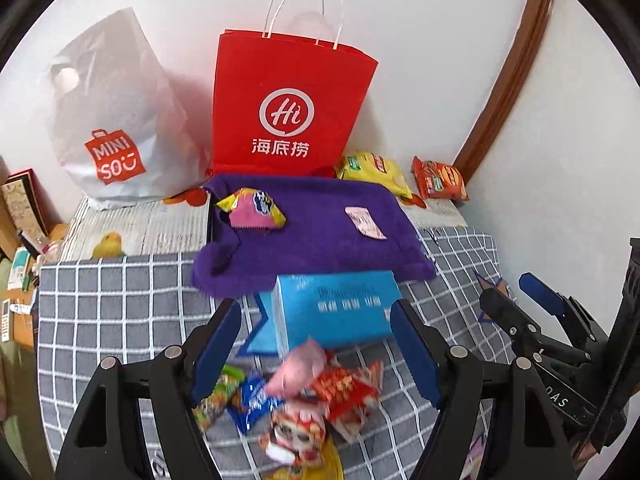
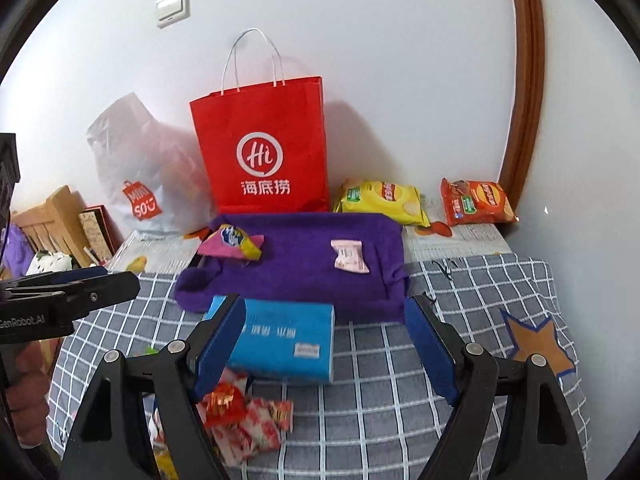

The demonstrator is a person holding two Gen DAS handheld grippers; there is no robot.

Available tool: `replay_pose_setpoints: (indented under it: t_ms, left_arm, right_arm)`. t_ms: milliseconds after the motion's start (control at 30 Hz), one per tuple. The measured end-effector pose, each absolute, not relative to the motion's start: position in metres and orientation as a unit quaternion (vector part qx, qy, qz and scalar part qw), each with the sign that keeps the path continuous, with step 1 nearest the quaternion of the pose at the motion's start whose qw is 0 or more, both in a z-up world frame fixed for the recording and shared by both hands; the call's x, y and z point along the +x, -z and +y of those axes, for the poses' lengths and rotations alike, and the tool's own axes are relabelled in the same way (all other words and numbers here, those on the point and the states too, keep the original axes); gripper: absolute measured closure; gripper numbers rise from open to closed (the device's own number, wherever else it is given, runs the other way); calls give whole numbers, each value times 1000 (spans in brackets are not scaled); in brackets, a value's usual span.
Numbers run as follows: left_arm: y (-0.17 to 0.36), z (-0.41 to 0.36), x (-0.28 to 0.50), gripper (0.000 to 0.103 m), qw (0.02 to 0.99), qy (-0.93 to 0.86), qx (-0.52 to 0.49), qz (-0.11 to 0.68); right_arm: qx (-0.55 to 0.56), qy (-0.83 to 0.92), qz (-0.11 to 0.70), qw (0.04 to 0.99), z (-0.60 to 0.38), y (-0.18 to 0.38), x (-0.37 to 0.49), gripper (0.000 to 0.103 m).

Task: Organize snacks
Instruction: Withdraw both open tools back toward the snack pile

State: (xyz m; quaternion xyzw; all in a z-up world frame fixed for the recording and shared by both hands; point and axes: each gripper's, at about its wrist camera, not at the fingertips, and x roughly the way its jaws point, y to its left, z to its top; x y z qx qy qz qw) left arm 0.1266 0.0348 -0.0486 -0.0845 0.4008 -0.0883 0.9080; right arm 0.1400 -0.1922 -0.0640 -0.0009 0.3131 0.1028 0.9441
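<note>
A heap of small snack packets [image 1: 308,404] lies on the grey checked cloth, also in the right wrist view [image 2: 244,420]. My left gripper [image 1: 316,354] is open right above the heap, with a pink packet [image 1: 298,368] blurred between its fingers. My right gripper [image 2: 326,348] is open and empty, over the cloth to the right of the heap. A blue box [image 1: 336,310] [image 2: 284,344] stands behind the heap. A purple cloth [image 1: 312,232] [image 2: 296,264] holds a yellow-pink packet [image 1: 254,210] [image 2: 234,242] and a small pink packet [image 1: 366,222] [image 2: 348,256].
A red paper bag [image 1: 288,108] [image 2: 262,148] and a white Miniso bag [image 1: 112,120] [image 2: 148,176] stand against the wall. A yellow chip bag [image 1: 374,172] [image 2: 382,200] and an orange chip bag [image 1: 440,179] [image 2: 476,202] lie at the back right. Clutter sits off the left edge.
</note>
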Motion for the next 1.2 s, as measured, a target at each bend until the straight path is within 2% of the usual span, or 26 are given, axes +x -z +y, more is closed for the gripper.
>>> replay_pose_setpoints:
  t_ms: [200, 500, 1200]
  left_arm:
    - [41, 29, 100, 28, 911, 86, -75, 396]
    - [43, 28, 73, 28, 914, 79, -71, 391]
    - [75, 54, 88, 28, 901, 74, -96, 417]
  right_arm:
    - [33, -119, 308, 943, -207, 67, 115, 20]
    - [7, -89, 305, 948, -212, 68, 91, 20]
    - [-37, -92, 336, 937, -184, 109, 92, 20]
